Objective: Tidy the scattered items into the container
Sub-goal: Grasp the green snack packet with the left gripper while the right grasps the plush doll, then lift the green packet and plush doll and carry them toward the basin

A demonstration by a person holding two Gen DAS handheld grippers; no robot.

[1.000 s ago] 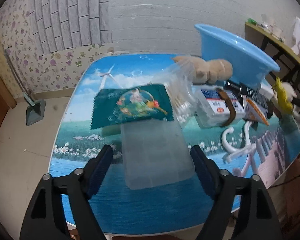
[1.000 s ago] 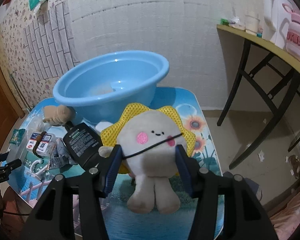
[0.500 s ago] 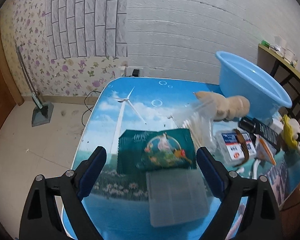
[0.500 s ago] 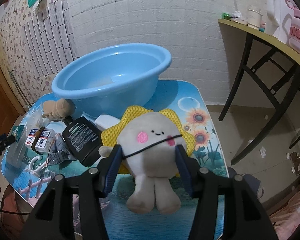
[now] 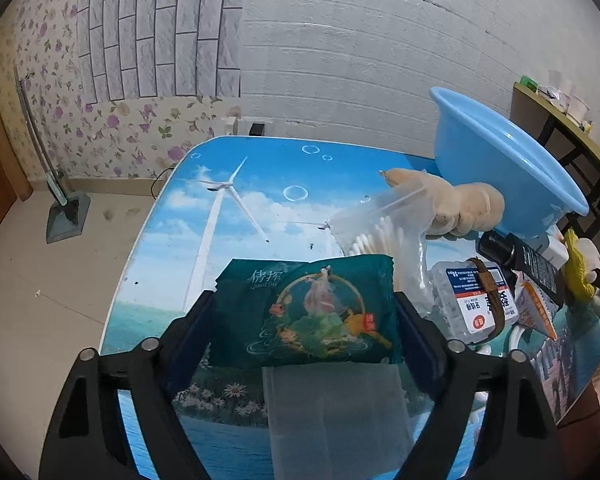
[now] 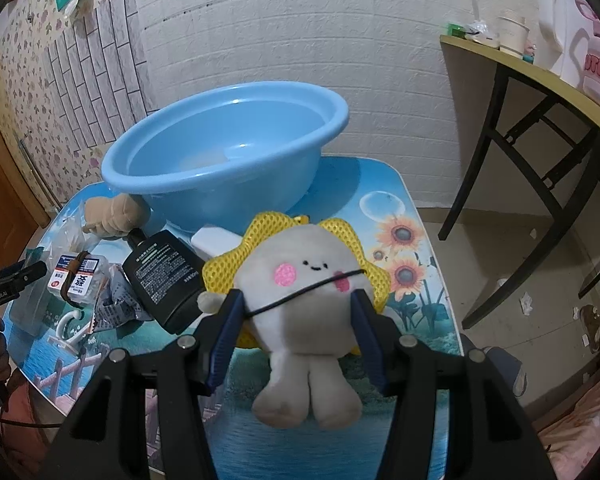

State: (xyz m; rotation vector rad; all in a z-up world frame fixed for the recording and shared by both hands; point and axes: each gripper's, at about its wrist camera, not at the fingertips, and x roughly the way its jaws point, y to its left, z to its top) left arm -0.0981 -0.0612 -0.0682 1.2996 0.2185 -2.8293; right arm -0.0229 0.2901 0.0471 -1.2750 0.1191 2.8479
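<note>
Sunflower plush (image 6: 300,280) clenched in right gripper (image 6: 296,312).
Left gripper (image 5: 304,312) jaws, just closing, flank the green tissue pack (image 5: 306,312); blue basin (image 6: 228,152) at twelve o'clock.

Each black plastic hand-held gripper, left (image 5: 305,322) and right (image 6: 297,320), has two angular arms with round silver screws and dark blue pads (image 6: 229,330) lining its fingers.

A side table (image 6: 540,80) holding cups stands beside the brick-pattern wall (image 6: 300,20)
</note>
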